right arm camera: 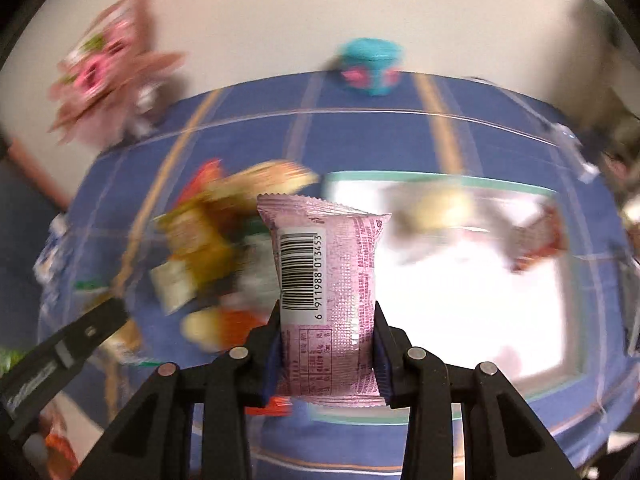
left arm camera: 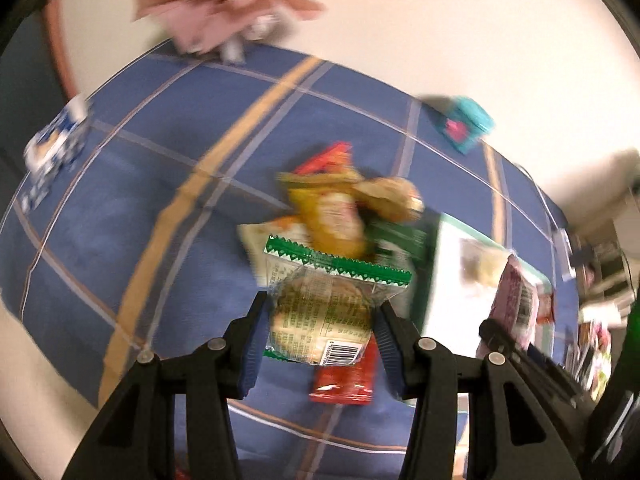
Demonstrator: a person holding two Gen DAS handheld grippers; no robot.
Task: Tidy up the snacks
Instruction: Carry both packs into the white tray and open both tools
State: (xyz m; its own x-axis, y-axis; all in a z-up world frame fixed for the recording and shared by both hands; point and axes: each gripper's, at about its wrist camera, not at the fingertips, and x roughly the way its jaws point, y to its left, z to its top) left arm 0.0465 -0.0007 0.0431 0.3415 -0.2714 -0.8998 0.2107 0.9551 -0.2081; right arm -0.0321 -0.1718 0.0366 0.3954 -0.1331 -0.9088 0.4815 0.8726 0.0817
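Observation:
My left gripper [left arm camera: 320,312] is shut on a clear snack packet with green edges [left arm camera: 324,304], held above the blue checked tablecloth [left arm camera: 120,216]. Beyond it lies a blurred pile of snacks [left arm camera: 340,204], and a red packet [left arm camera: 344,384] lies under the held one. My right gripper [right arm camera: 326,320] is shut on a pink foil packet with a barcode [right arm camera: 328,280]. It hangs between the snack pile [right arm camera: 208,236] and a white tray with a teal rim [right arm camera: 472,292]. The tray [left arm camera: 452,280] holds a pale packet [right arm camera: 432,208] and a red-brown one [right arm camera: 536,240].
A teal box [left arm camera: 466,122] stands at the cloth's far edge, also in the right wrist view [right arm camera: 370,66]. Pink packets [left arm camera: 224,4] lean at the far left against the wall. A blue-white carton [left arm camera: 56,144] sits at the left edge. The left gripper's arm [right arm camera: 68,340] shows at lower left.

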